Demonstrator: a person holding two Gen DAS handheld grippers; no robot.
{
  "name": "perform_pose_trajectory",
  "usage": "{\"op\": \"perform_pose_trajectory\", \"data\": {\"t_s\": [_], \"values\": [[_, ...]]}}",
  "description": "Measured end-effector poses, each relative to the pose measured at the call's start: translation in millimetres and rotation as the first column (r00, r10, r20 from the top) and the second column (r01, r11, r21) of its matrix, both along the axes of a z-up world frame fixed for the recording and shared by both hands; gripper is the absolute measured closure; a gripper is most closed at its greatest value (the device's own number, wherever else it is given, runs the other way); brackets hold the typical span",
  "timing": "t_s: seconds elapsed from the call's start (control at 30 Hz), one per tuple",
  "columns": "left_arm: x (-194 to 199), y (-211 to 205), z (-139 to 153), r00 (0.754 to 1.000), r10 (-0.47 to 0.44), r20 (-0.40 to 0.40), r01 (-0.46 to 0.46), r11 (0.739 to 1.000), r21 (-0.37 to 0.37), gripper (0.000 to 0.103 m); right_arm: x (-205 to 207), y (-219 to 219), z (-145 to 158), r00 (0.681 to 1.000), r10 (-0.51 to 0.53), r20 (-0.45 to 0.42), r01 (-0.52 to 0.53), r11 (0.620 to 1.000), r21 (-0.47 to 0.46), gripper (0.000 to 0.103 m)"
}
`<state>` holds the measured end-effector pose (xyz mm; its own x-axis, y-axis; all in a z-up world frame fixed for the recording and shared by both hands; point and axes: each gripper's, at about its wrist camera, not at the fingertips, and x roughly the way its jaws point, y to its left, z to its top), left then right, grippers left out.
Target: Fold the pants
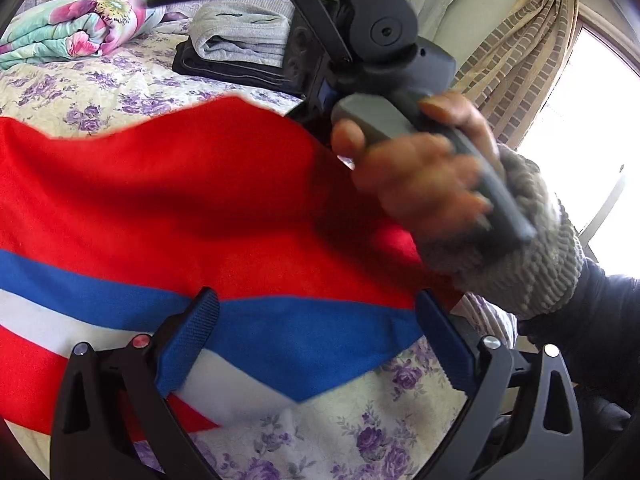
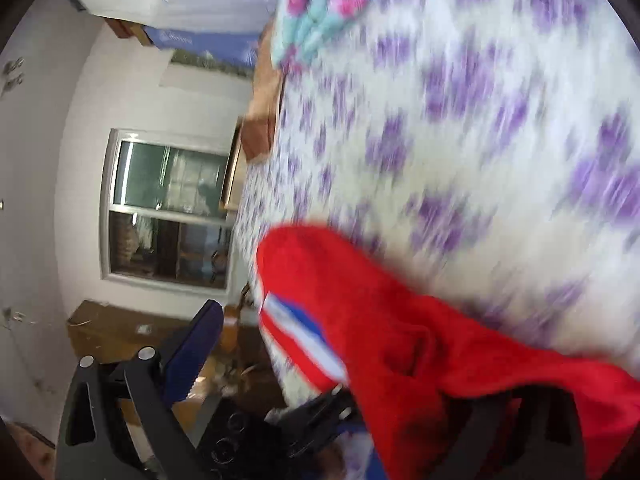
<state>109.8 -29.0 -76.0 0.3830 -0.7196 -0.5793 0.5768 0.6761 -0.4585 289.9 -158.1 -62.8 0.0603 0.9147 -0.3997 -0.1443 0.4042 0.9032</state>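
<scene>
My left hand-held gripper [image 1: 316, 340] hangs released over the red pants [image 1: 168, 184] spread mid-frame on the floral bed [image 1: 328, 440]. My right hand-held gripper [image 2: 320, 364] looks spread; red fabric drapes its right finger.

Bed [image 1: 100, 92] with purple-floral sheet. Striped curtain [image 1: 520, 52] beside bright window [image 1: 592, 92]. White wall [image 2: 132, 92], second window [image 2: 168, 204].

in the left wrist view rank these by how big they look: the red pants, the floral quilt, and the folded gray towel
1. red pants, though closest to the camera
2. floral quilt
3. folded gray towel; near the quilt's size, so unsure
</scene>
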Motion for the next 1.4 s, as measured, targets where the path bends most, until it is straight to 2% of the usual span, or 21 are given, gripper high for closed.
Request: {"op": "perform_pose_trajectory", "data": {"t_s": [0.07, 0.17, 0.27, 0.33, 0.37, 0.43, 0.47, 0.53, 0.57, 0.63, 0.73, 0.8, 0.87, 0.93, 1.03, 1.13, 1.2, 1.27, 1.3, 1.33, 1.4], "values": [[1, 0, -1, 1.0, -0.001, 0.001, 0.001, 1.0, -0.003, 0.007, 15, -22, 1, 0.998, -0.057, 0.006, 0.057, 0.998, 0.014, 0.011], [2, 1, -1, 1.0, -0.002, 0.0, 0.002, 1.0, -0.007, 0.007, 29, -30, -10, 0.999, -0.022, -0.036, 0.023, 0.999, 0.031, 0.019], [1, 1, -1, 1.0, -0.001, -0.002, 0.001, 1.0, -0.006, 0.007, 30, -28, -16, 1.0, -0.003, -0.003, 0.003, 0.998, -0.065, 0.034], [1, 1, -1, 1.0, -0.001, -0.002, 0.001, 1.0, -0.006, 0.007, 32, -32, -18, 1.0, 0.008, 0.001, -0.008, 0.995, -0.098, 0.056], [1, 0, -1, 1.0, -0.002, -0.002, 0.002, 1.0, -0.006, 0.007, 33, -36, -16, 1.0, 0.019, 0.017, -0.016, 0.99, -0.139, 0.057], [1, 0, -1, 1.0, 0.0, -0.004, 0.0, 1.0, -0.006, 0.007, 31, -51, -3, 0.992, -0.007, 0.125, 0.042, 0.959, -0.281, 0.055], [1, 0, -1, 1.0, 0.0, -0.004, 0.0, 1.0, -0.007, 0.007, 32, -64, 5, 0.981, -0.034, 0.194, 0.104, 0.925, -0.366, 0.055], [1, 1, -1, 1.0, 0.001, -0.004, -0.001, 1.0, -0.009, 0.007, 28, -85, 26, 0.934, -0.107, 0.34, 0.289, 0.787, -0.545, 0.057], [1, 1, -1, 1.0, 0.0, -0.004, 0.0, 1.0, -0.009, 0.006, 18, -91, 40, 0.901, -0.137, 0.412, 0.366, 0.75, -0.551, 0.057], [1, 0, -1, 1.0, -0.001, -0.005, 0.0, 1.0, -0.012, 0.006, -2, -79, 56, 0.891, -0.093, 0.445, 0.327, 0.812, -0.484, 0.061], [2, 0, -1, 1.0, 0.0, -0.004, 0.0, 1.0, -0.006, 0.005, -40, -27, 63, 0.86, 0.08, 0.504, 0.218, 0.836, -0.504, 0.066], [2, -1, -1, 1.0, 0.001, -0.003, -0.001, 1.0, -0.004, 0.005, -48, 7, 49, 0.869, 0.142, 0.474, 0.154, 0.833, -0.531, 0.07], [2, -1, -2, 1.0, 0.002, -0.002, -0.002, 1.0, 0.0, 0.005, -46, 25, 24, 0.881, 0.188, 0.435, 0.144, 0.768, -0.625, 0.08], [3, -1, -2, 1.0, 0.004, 0.0, -0.004, 1.0, 0.005, 0.005, -36, 31, 7, 0.879, 0.205, 0.43, 0.176, 0.699, -0.693, 0.103], [3, -2, -2, 1.0, 0.005, 0.002, -0.005, 1.0, 0.011, 0.005, -20, 16, 15, 0.899, 0.122, 0.422, 0.199, 0.743, -0.639, 0.103], [3, -2, -2, 1.0, 0.006, 0.003, -0.006, 1.0, 0.013, 0.005, -30, 5, 41, 0.852, 0.057, 0.521, 0.332, 0.711, -0.62, 0.099], [3, -1, -2, 1.0, 0.006, 0.003, -0.006, 1.0, 0.011, 0.005, -47, 2, 55, 0.849, 0.059, 0.526, 0.307, 0.755, -0.579, 0.098], [3, -2, -2, 1.0, 0.006, 0.003, -0.006, 1.0, 0.012, 0.005, -60, 13, 56, 0.85, 0.105, 0.517, 0.264, 0.763, -0.59, 0.097], [3, -2, -2, 1.0, 0.006, 0.004, -0.007, 1.0, 0.014, 0.005, -63, 22, 48, 0.86, 0.142, 0.491, 0.226, 0.757, -0.614, 0.085], [3, -2, -2, 1.0, 0.006, 0.004, -0.006, 1.0, 0.015, 0.005, -60, 31, 38, 0.869, 0.161, 0.469, 0.206, 0.743, -0.637, 0.067], [3, -2, -2, 1.0, 0.006, 0.004, -0.006, 1.0, 0.015, 0.005, -54, 31, 15, 0.886, 0.146, 0.44, 0.216, 0.709, -0.671, 0.067]]}}
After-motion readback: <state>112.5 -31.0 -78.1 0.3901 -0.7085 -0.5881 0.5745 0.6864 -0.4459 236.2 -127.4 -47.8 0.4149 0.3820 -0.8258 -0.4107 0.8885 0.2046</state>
